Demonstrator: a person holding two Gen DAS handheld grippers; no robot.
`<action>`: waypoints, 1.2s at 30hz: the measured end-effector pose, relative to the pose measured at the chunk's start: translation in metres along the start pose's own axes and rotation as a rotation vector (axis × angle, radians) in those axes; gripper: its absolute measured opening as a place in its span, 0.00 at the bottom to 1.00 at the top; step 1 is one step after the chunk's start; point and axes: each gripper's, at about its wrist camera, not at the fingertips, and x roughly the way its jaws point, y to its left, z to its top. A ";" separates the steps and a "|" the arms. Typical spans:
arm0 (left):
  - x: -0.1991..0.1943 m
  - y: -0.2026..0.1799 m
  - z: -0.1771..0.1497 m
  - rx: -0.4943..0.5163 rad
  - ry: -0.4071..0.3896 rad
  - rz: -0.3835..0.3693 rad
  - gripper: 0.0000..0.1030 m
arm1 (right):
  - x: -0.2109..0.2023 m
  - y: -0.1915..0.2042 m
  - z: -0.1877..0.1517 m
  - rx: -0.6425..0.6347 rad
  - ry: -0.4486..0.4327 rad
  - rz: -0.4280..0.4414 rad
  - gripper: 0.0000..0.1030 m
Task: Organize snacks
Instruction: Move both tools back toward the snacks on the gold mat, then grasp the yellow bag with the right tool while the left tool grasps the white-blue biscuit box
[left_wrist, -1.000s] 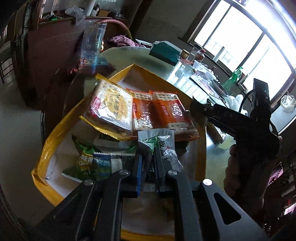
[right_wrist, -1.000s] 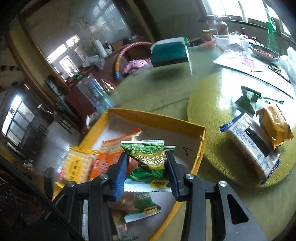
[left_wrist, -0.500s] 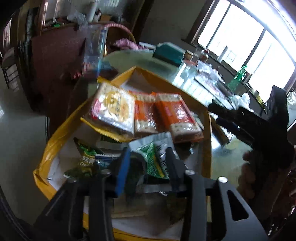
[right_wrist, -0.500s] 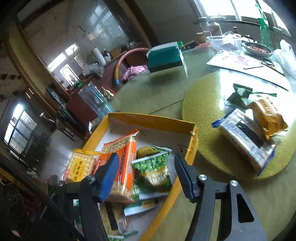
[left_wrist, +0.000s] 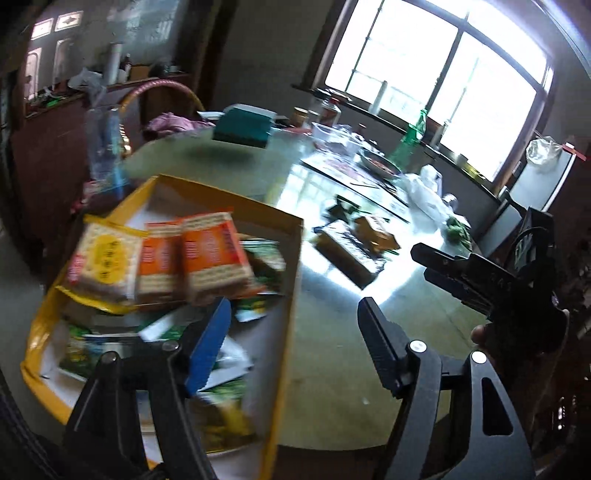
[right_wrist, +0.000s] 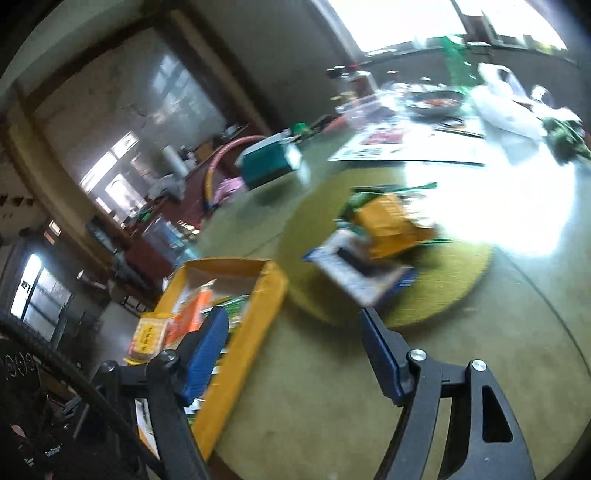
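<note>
Both grippers are empty with their jaws spread, having just been opening, and nothing lies between the fingers of either. The left gripper (left_wrist: 295, 332) hangs over the right wall of the yellow box (left_wrist: 288, 295), with the orange cracker packs (left_wrist: 207, 258), a yellow cracker pack (left_wrist: 103, 262) and green sachets (left_wrist: 258, 262) lying inside the box, ahead and to its left. The right gripper (right_wrist: 291, 339) points past the box toward the snacks not yet sorted: a blue-edged white packet (right_wrist: 354, 269) and an orange-yellow bag (right_wrist: 388, 225) resting against each other on the round gold mat (right_wrist: 443, 295), straight ahead and slightly right of its fingers. The next step is probably to fetch one of these. Doing it well likely means coming down over the upper, orange-yellow bag first, since the two overlap, and pinching it across its narrow width so the packet below is not dragged along. A green wrapper (right_wrist: 354, 201) just behind them could snag. Farther along the bench (right_wrist: 332, 406) stand a teal box (right_wrist: 266, 162), a bowl of food (right_wrist: 436, 101), a paper sheet (right_wrist: 406, 147) and white plastic bags (right_wrist: 506, 99), all well beyond the mat and not obstructing. The box wall beside the right gripper's left finger is the nearest thing to clip.
</note>
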 end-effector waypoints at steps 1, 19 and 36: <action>0.003 -0.006 0.001 0.000 0.005 -0.011 0.70 | -0.002 -0.008 0.003 0.009 0.003 -0.007 0.71; 0.014 -0.029 -0.008 0.014 0.041 -0.001 0.70 | 0.042 -0.030 0.057 -0.136 0.068 -0.156 0.70; 0.023 -0.013 -0.006 -0.015 0.055 -0.004 0.70 | 0.098 -0.055 0.080 -0.176 0.139 -0.240 0.70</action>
